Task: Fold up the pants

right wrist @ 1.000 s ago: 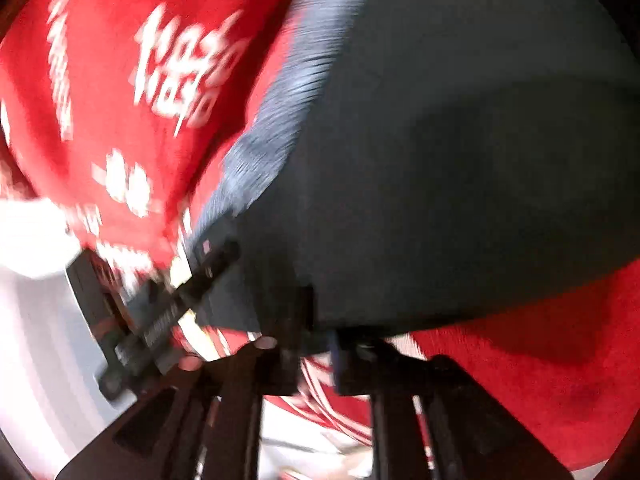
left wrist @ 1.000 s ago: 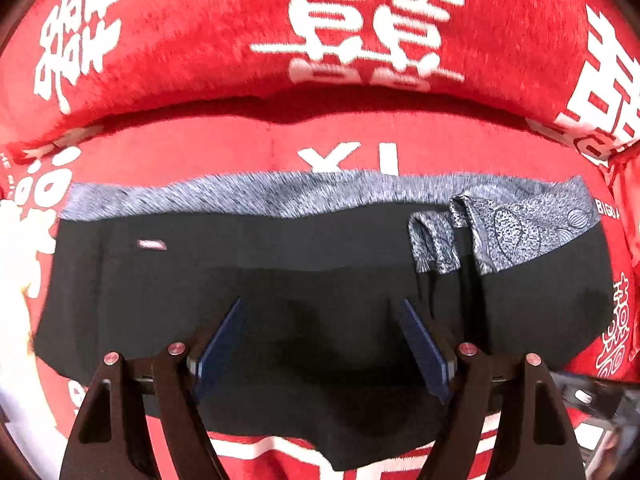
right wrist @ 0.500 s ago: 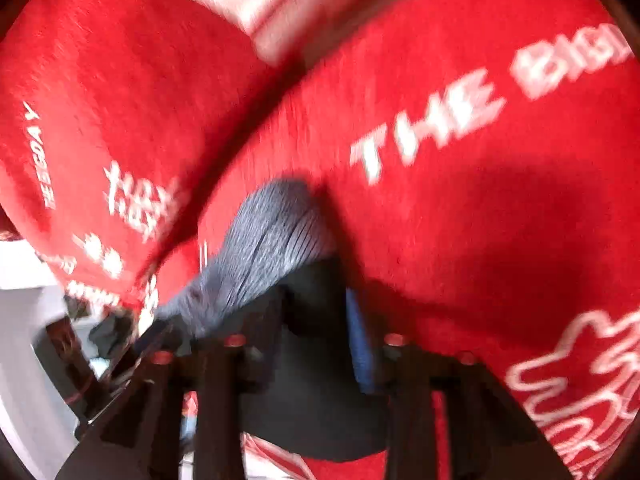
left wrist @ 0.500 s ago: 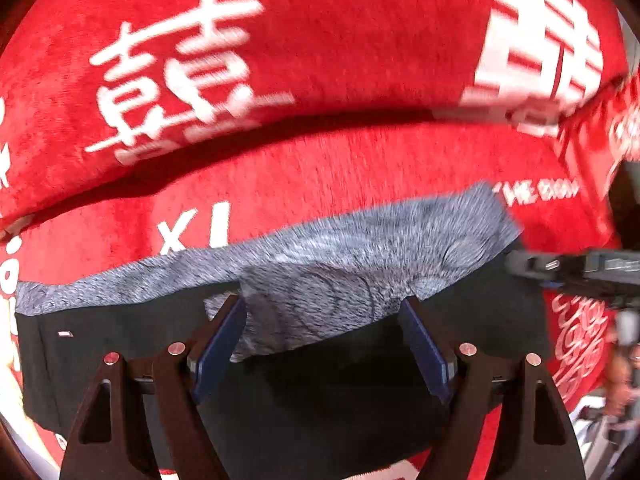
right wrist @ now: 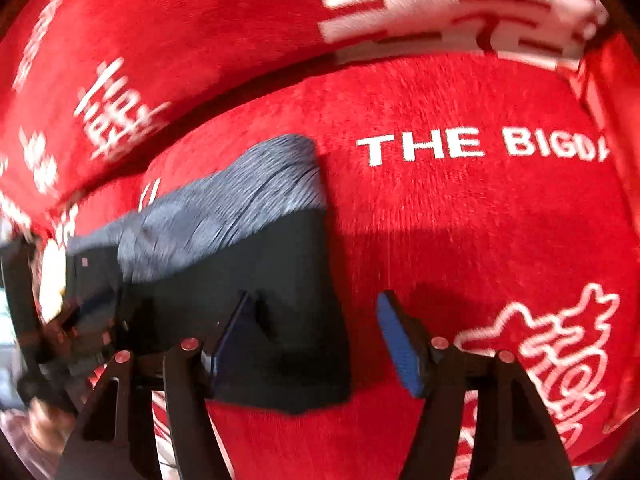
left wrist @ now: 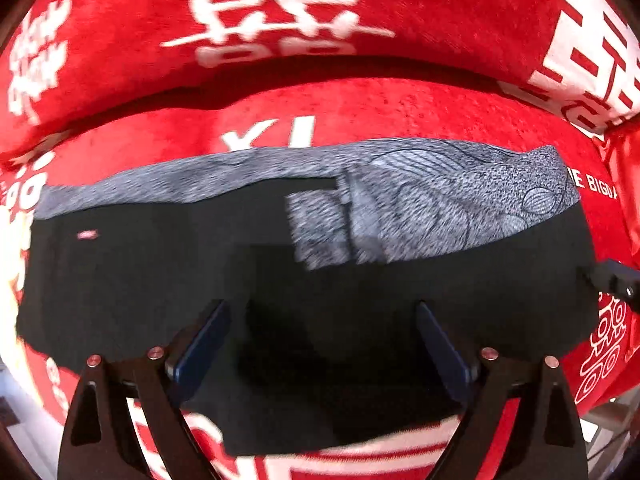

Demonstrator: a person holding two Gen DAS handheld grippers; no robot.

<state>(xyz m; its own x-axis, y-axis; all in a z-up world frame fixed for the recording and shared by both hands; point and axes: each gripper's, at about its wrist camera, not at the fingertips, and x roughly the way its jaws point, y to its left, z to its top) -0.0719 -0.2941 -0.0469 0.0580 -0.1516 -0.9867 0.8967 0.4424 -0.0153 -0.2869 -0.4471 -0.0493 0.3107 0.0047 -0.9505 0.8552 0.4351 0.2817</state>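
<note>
Red plush fabric (left wrist: 400,120), thick-napped and printed with white characters and the letters "THE BIGDA", covers the surface under my work. A padded roll of the same stuff (left wrist: 440,8) curves along the far side.

One pair of black pants (left wrist: 160,280) lies flat on it, folded into a broad, roughly rectangular block of matte cloth. Its grey heathered waistband (left wrist: 460,204) runs along the far edge, with fine leaf-like line patterns on the right part. A small pink label (left wrist: 87,235) sits near the left end. Motion blur smears the waistband, so I cannot tell how its layers overlap.

My left hand-held gripper (left wrist: 320,344) hangs straight over the dark cloth. Its two blue-padded jaws have just been spreading, with only flat cloth below and nothing pinched.

My right hand-held gripper (right wrist: 316,340) has just let its jaws part too. The left pad (right wrist: 228,336) stands over the right end of the pants (right wrist: 280,300), the right pad (right wrist: 400,348) over bare red plush, gripping nothing.

At the left edge of the right wrist view a dark blurred frame shows, which I cannot make out.
</note>
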